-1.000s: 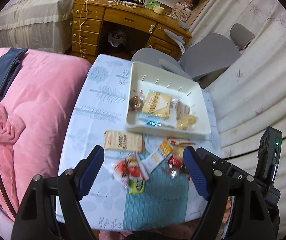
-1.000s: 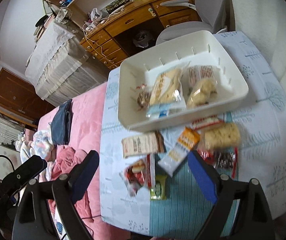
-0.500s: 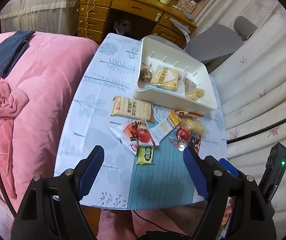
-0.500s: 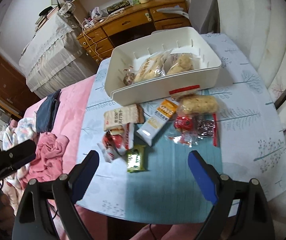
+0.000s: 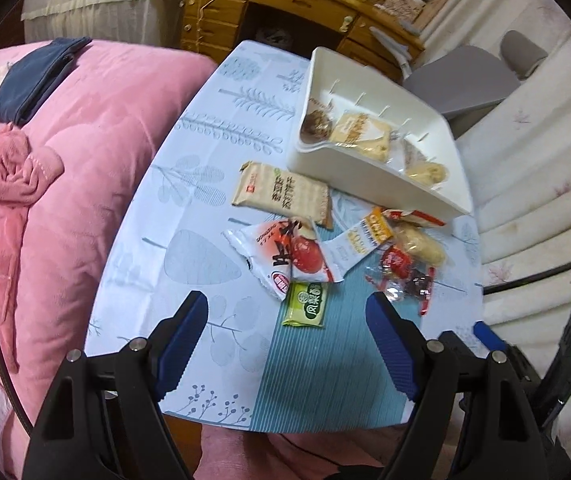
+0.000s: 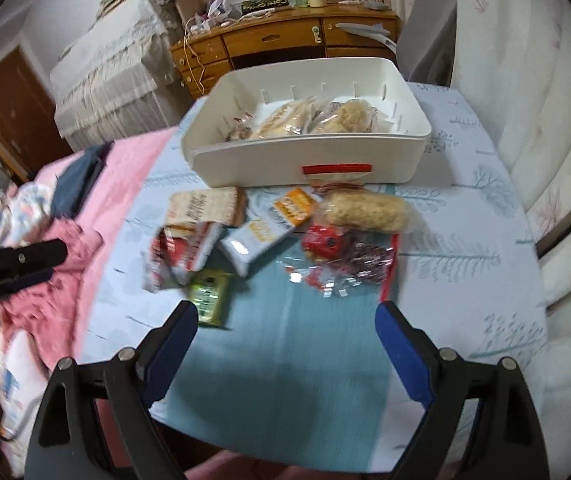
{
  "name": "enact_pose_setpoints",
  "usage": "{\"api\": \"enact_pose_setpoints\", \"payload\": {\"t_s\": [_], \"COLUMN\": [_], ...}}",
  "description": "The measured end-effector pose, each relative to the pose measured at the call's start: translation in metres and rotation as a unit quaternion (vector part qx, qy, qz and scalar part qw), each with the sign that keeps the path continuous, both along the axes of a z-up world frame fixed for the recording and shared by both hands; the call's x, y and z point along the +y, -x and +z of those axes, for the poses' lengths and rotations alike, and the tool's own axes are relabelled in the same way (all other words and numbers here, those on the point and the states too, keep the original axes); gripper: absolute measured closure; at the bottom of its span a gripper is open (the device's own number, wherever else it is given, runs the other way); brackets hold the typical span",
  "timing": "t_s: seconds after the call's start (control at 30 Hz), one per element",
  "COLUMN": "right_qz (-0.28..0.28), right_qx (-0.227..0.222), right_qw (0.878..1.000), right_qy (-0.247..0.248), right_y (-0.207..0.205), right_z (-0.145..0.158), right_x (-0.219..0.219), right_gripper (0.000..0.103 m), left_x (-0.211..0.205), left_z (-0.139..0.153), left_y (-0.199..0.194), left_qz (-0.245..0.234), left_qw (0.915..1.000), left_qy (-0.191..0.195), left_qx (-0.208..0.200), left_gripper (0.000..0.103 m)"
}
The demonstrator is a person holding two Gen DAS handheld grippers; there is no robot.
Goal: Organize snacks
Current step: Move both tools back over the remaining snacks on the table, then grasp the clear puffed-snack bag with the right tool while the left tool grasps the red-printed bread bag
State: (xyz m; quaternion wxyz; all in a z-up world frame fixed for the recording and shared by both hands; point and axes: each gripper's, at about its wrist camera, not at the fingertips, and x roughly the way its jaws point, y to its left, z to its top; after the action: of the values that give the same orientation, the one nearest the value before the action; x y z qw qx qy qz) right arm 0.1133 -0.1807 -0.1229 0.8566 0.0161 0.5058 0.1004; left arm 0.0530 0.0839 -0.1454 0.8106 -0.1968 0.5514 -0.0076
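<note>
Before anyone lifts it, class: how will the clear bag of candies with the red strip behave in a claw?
The candy bag looks crinkly and slack, so it would probably sag from a pinch. Its glossy film may slip. The loose wrapped sweets inside would likely shift, and it seems light.

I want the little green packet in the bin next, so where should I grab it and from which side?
Grip the green packet across its narrow width, at mid-length, coming straight down from above. It lies flat on the table, nearest the left gripper; its far end touches or tucks under the red-and-white packet, so the long sides probably offer the freest purchase.
</note>
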Motion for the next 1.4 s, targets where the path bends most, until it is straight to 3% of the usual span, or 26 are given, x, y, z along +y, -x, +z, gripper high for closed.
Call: {"api": "enact_pose_setpoints", "payload": {"t_s": [0.47,0.63,1.03,1.3,1.4], "right_qz": [0.076,0.101,0.202,0.237,0.245], "right_qx": [-0.005,-0.029,-0.023,-0.012,-0.013], "right_qw": [0.992,0.987,0.968,0.963,0.96], "right_qy": [0.101,0.121,0.146,0.131,0.133], "right_y": [-0.067,-0.09,-0.119,-0.137,-0.139], "right_z": [-0.034,-0.044,-0.079,-0.095,-0.1], "right_x": [-0.045,-0.053,-0.047,-0.039,-0.036], "right_gripper": [0.012,0.013,0.018,0.025,0.025], "left_x": [-0.026,-0.029,-0.03,-0.024,-0.021], "left_z": [-0.059,-0.079,-0.115,-0.129,-0.134], "left_y": [-0.045,-0.064,-0.089,-0.104,-0.106], "left_qz": [0.084,0.11,0.159,0.173,0.178], "left_qw": [0.9944,0.9909,0.9796,0.9733,0.9707], "left_qy": [-0.013,-0.009,-0.018,-0.04,-0.048], "left_qx": [0.062,0.076,0.122,0.145,0.154], "left_gripper": [0.023,0.023,0.021,0.021,0.029]}}
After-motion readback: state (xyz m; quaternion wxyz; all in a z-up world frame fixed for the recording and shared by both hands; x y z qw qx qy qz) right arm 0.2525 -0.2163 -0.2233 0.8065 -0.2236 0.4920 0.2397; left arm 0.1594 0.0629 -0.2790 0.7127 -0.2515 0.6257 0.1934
